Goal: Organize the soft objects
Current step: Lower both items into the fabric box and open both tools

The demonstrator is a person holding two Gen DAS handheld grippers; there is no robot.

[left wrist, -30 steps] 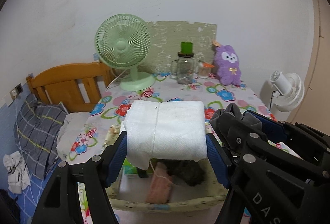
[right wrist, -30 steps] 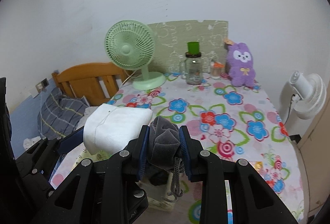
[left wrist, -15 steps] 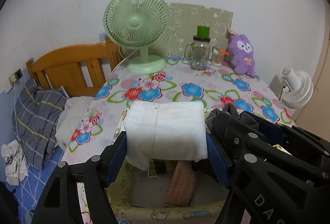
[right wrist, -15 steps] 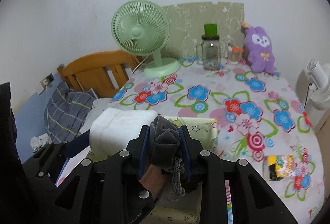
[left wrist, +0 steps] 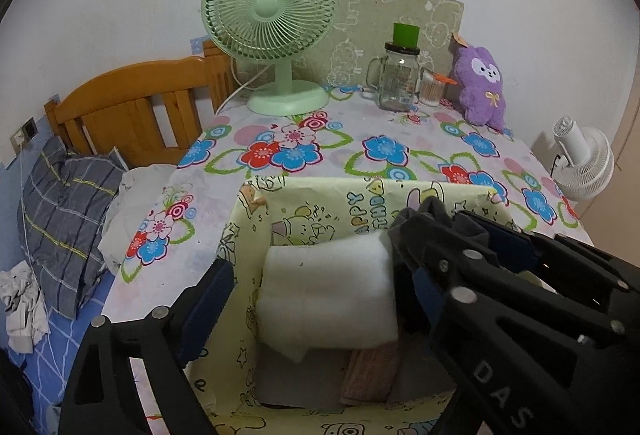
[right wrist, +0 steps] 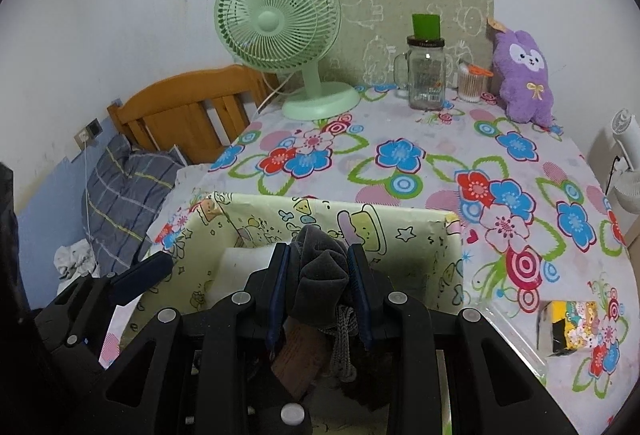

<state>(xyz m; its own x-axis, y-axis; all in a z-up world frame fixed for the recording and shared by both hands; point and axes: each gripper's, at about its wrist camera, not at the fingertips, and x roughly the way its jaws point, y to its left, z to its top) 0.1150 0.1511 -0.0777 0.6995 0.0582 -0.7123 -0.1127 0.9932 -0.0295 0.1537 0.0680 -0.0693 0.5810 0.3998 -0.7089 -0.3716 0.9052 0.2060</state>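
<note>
— Two grippers at the box [left wrist: 320, 203]?
— Yes, both. Sits at the near edge of the table [left wrist: 400, 123], toward the left corner, open at the top.
— And the left gripper [left wrist: 316, 275]?
— Spread wide. Straddles the towel [left wrist: 328, 295] without clamping it: one finger [left wrist: 208, 291] outside the left wall of the box, clearly apart from the white fold.
— Where to find the towel, then?
— Inside the box, close to the left and far walls, folded, over a brown cloth [left wrist: 372, 371] lower down.
— Right gripper [right wrist: 318, 275]?
— Pressed onto a grey cloth [right wrist: 320, 259], pinching it between both pads [right wrist: 280, 275]. Hangs over the box, just to the right of the towel. Lets a grey cord [right wrist: 344, 335] dangle below the fingers.
— Grey cloth touching anything in the box?
— Cannot tell; hidden behind the fingers.
— Anything more on the table?
— Along the far edge, a green fan [left wrist: 268, 3] toward the left, then a jar [left wrist: 400, 79] with a green cap, then a purple plush [left wrist: 482, 87] at the far right corner. Near the right edge, from the right wrist, a small yellow carton [right wrist: 568, 327], well apart from the box.
</note>
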